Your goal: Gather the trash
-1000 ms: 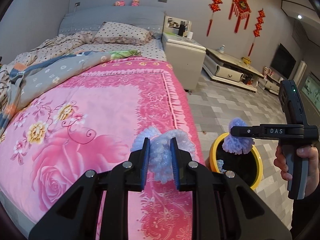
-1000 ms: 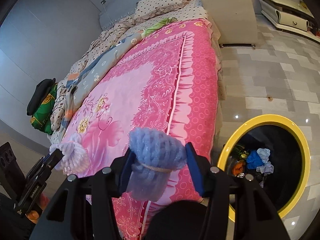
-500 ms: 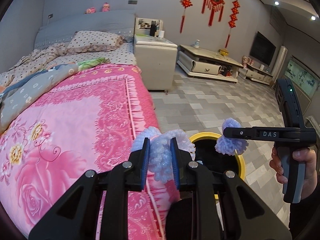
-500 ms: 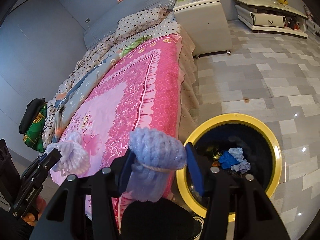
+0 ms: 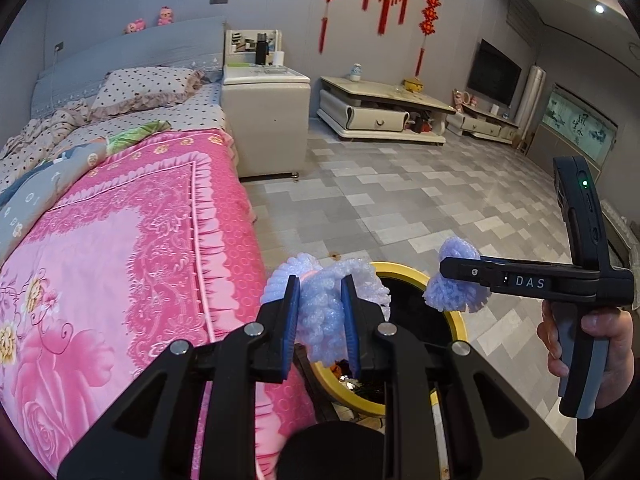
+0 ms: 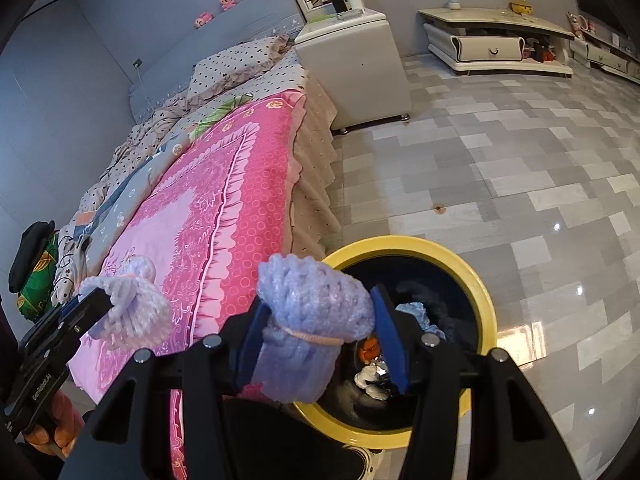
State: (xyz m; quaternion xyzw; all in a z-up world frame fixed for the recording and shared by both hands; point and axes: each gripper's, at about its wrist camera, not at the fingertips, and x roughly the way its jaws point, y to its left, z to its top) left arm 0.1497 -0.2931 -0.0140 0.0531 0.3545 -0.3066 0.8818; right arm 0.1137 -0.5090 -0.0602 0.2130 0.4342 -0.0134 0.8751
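My left gripper (image 5: 320, 320) is shut on a pale lilac foam net bundle (image 5: 320, 316), held at the bed's edge just above the near rim of a yellow-rimmed black bin (image 5: 404, 270). My right gripper (image 6: 316, 336) is shut on a second lilac foam bundle (image 6: 312, 320) tied with a band, held over the bin (image 6: 476, 280). The bin holds blue, orange and white scraps. Each gripper also shows in the other's view: the right one (image 5: 452, 276) with its bundle (image 5: 456, 292) over the bin, the left one (image 6: 92, 304) with its bundle (image 6: 128, 308) above the bed.
A bed with a pink floral cover (image 5: 120, 260) fills the left. A white bedside cabinet (image 5: 266, 120) stands behind it, a low TV stand (image 5: 380, 116) along the far wall. Grey tiled floor (image 5: 420, 200) lies to the right of the bin.
Both grippers have carried their foam bundles rightward from above the bed to the bin. The bin now sits under and beside them. Both grips stayed shut.
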